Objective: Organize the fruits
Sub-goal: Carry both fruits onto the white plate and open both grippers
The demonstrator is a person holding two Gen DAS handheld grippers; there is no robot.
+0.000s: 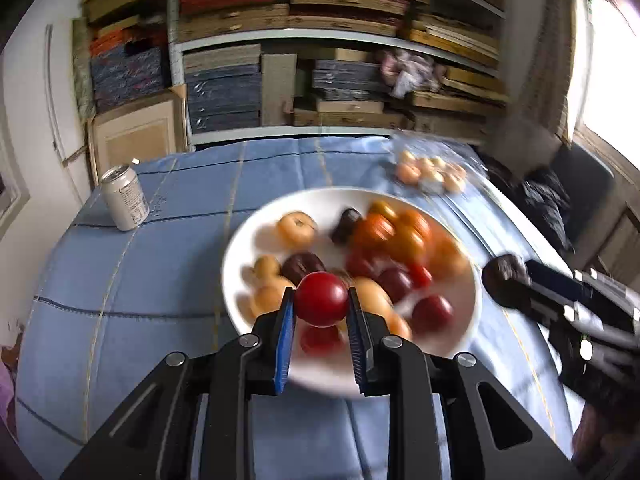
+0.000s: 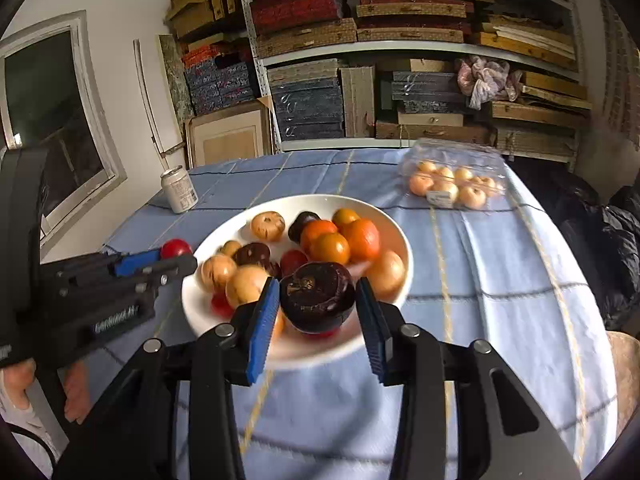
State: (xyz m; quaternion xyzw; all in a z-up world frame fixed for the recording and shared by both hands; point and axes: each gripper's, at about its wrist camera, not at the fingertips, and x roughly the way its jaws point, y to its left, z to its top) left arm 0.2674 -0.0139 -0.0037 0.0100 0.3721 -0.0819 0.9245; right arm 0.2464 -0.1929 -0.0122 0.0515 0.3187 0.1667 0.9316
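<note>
Red fruit [image 1: 322, 299] sits clamped between the blue pads of my left gripper [image 1: 320, 308], held above the near rim of the white bowl [image 1: 240, 248]. Jaws narrow, closed on it from both sides. In the right wrist view the same red fruit [image 2: 175, 248] shows at the tip of the left gripper [image 2: 168, 258], left of the bowl [image 2: 192, 300] and raised off the cloth.

Dark purple fruit [image 2: 317, 298] is gripped by my right gripper [image 2: 318, 304], stem end facing the camera, over the bowl's near edge. Jaws set wider here, both pads against the fruit. From the left wrist view the right gripper [image 1: 506, 286] reaches in from the right, roughly level, the dark fruit [image 1: 505, 282] at its tip just off the bowl's right rim.

Bowl holds a mixed heap: orange fruits [image 2: 340, 236], pale tan ones [image 2: 246, 290], more dark and red pieces.

Beyond it, on the blue checked cloth covering the surface [image 2: 480, 260], a clear plastic box of pale fruits [image 2: 454, 184] at far right and a drinks can [image 2: 179, 189] at far left. The left wrist view is motion-blurred on its right side.
</note>
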